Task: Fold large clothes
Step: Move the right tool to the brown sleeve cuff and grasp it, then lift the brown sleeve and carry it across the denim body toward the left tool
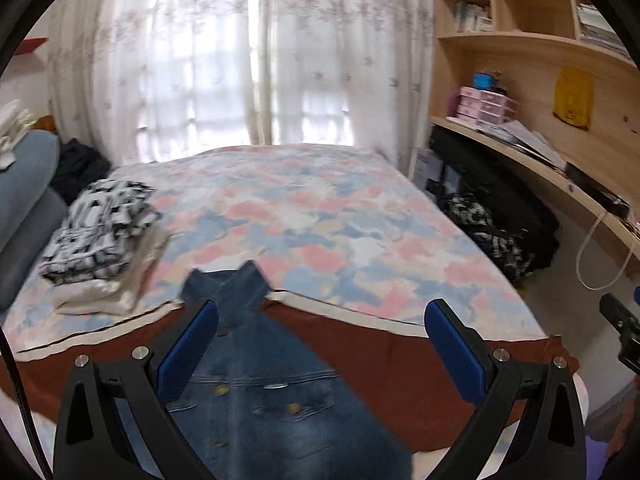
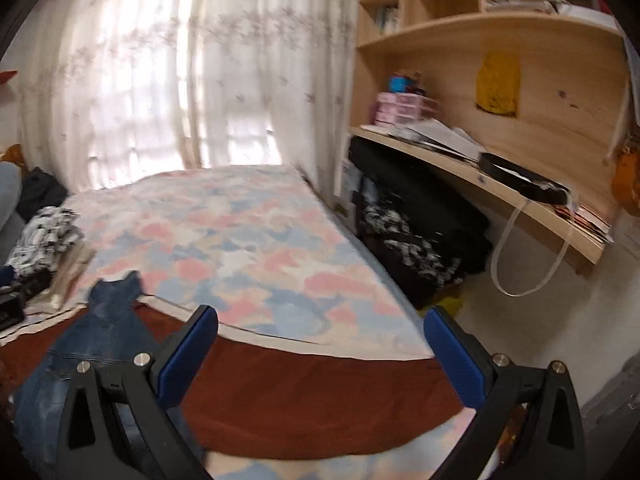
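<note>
While the bed with its pink, blue and white patchwork cover (image 1: 320, 216) fills both views, a rust-brown blanket (image 1: 360, 356) crosses its near edge with the blue denim jacket (image 1: 264, 392) lying on it, collar toward the window. Both the left gripper (image 1: 320, 332) and right gripper (image 2: 320, 336) hover above with jaws spread wide, holding nothing
</note>
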A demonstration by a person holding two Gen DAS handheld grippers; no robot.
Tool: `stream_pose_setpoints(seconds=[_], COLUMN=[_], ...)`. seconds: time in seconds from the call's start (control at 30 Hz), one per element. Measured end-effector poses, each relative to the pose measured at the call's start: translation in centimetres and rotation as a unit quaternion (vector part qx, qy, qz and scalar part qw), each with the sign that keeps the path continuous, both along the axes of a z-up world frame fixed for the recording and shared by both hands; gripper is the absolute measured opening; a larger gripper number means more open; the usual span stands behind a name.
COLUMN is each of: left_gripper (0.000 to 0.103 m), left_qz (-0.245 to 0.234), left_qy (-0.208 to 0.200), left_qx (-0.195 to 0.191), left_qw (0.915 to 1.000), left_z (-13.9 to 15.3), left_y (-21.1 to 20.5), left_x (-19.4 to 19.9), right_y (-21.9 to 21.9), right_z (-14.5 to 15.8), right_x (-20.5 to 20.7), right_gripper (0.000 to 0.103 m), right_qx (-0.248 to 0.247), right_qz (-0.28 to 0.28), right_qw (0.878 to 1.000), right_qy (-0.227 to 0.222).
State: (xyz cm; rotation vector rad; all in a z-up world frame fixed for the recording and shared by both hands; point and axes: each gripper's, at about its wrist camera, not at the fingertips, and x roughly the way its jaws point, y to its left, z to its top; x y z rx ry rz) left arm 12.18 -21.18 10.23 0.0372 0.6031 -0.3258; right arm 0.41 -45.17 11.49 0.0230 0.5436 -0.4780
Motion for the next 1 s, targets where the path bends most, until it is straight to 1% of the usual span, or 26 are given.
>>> stream_pose_setpoints(seconds=[0.03,0.07,0.13,0.23,0.27,0.33,0.4,0.43,0.47,0.5,0.57,0.63,0.67,0.73,0.8,0.87,0.9,0.93,0.97,1.0], left_gripper=[0.102,0.102,0.102,0.102,0.102,0.102,0.102,0.102,0.102,0.102,0.102,0.100,0.098,0.095,0.095,0.094,0.094,0.093,0.089,0.087], left_qz=[-0.006,-0.009,-0.011,-0.016,-0.016,-0.020,-0.014,-0.013,-0.013,-0.011,-0.004,-0.003,-0.004,-0.009,-0.011,-0.013,-0.015,-0.016,-0.017,-0.019], left_qy=[0.003,0.008,0.028,0.079,0.100,0.121,0.133,0.143,0.154,0.164,0.188,0.204,0.213,0.220,0.223,0.223,0.223,0.222,0.220,0.217], left_qx=[-0.002,0.000,0.006,0.008,0.013,0.022,0.051,0.060,0.063,0.065,0.064,0.060,0.055,0.047,0.043,0.042,0.041,0.040,0.039,0.040], left_qw=[1.0000,0.9999,0.9995,0.9968,0.9947,0.9922,0.9897,0.9879,0.9859,0.9842,0.9801,0.9771,0.9756,0.9743,0.9738,0.9739,0.9739,0.9742,0.9746,0.9751], left_z=[-0.4,-0.9,-2.4,-5.6,-7.0,-9.2,-12.1,-13.4,-14.7,-15.7,-17.8,-19.2,-20.1,-20.8,-21.5,-22.0,-22.2,-22.2,-22.1,-22.1], left_y=[-0.8,-1.7,-3.5,-5.7,-6.6,-7.7,-9.1,-9.6,-10.0,-10.3,-10.7,-10.9,-10.9,-11.1,-11.1,-11.1,-11.1,-11.1,-11.0,-10.9], left_x=[0.3,0.7,1.5,3.2,3.7,4.2,4.6,4.8,4.9,5.1,5.4,5.6,5.7,5.6,5.4,5.2,5.0,4.8,4.7,4.6], right_y=[-0.6,-2.0,-3.7,-6.7,-7.8,-9.9,-11.6,-12.5,-13.8,-14.6,-16.6,-18.1,-19.0,-20.2,-21.3,-22.1,-22.5,-22.7,-22.9,-23.1], right_z=[-0.4,-1.1,-2.0,-4.2,-5.0,-7.2,-9.0,-9.9,-11.2,-11.9,-13.9,-15.3,-16.3,-17.6,-19.2,-20.6,-21.4,-21.9,-22.4,-22.7], right_x=[0.0,0.1,-0.1,-0.6,-0.8,-0.9,-1.3,-1.5,-1.9,-2.3,-3.2,-3.7,-4.3,-5.0,-5.3,-5.3,-5.3,-5.3,-5.2,-5.1], right_gripper=[0.103,0.103,0.103,0.103,0.103,0.102,0.100,0.097,0.095,0.091,0.088,0.085,0.084,0.078,0.073,0.067,0.061,0.056,0.052,0.044], right_qx=[0.003,0.017,0.038,0.104,0.126,0.163,0.190,0.207,0.231,0.244,0.273,0.296,0.315,0.338,0.364,0.380,0.389,0.393,0.391,0.388], right_qz=[-0.007,-0.012,-0.019,-0.018,-0.022,-0.042,-0.059,-0.067,-0.077,-0.085,-0.107,-0.120,-0.131,-0.143,-0.151,-0.157,-0.162,-0.166,-0.172,-0.177], right_qw=[1.000,1.000,0.999,0.994,0.992,0.985,0.979,0.975,0.969,0.965,0.954,0.946,0.938,0.928,0.917,0.910,0.905,0.903,0.902,0.903], right_qy=[0.004,0.010,0.015,0.012,0.014,0.026,0.037,0.041,0.047,0.050,0.057,0.059,0.060,0.059,0.060,0.061,0.062,0.060,0.058,0.059])
